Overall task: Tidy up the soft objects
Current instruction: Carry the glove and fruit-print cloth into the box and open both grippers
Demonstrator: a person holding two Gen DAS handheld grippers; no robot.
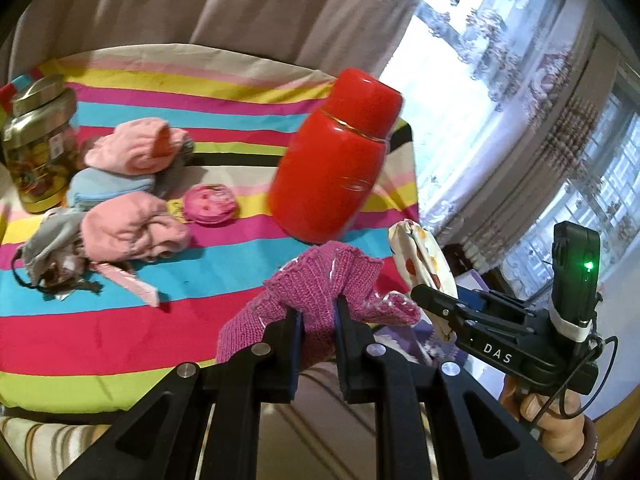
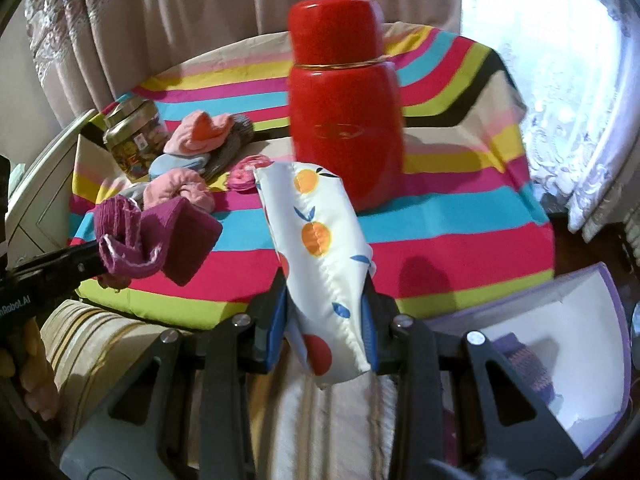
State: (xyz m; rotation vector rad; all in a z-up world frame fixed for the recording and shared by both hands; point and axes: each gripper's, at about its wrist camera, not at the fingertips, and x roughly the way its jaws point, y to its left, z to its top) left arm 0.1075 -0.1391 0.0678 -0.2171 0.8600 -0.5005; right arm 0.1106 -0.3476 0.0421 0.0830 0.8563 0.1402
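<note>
Here, the left tool (image 1: 318, 312) is clenched on a pink knitted sock (image 1: 320, 284), held above the near edge of the striped tabletop (image 1: 120, 320). A white fruit-print pouch (image 2: 320, 248) is gripped by the right tool (image 2: 326, 320), just before the red flask (image 2: 344, 120). More socks (image 1: 132, 200) are heaped far left.

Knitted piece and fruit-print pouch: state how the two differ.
The knitted piece is plain magenta-pink ribbed knit; the fruit-print pouch is smooth white fabric with orange and red fruit. The knitted piece sits crumpled in the left gripper; the pouch stands long and padded in the right gripper. Both are soft, and each is clamped between fingers.
</note>
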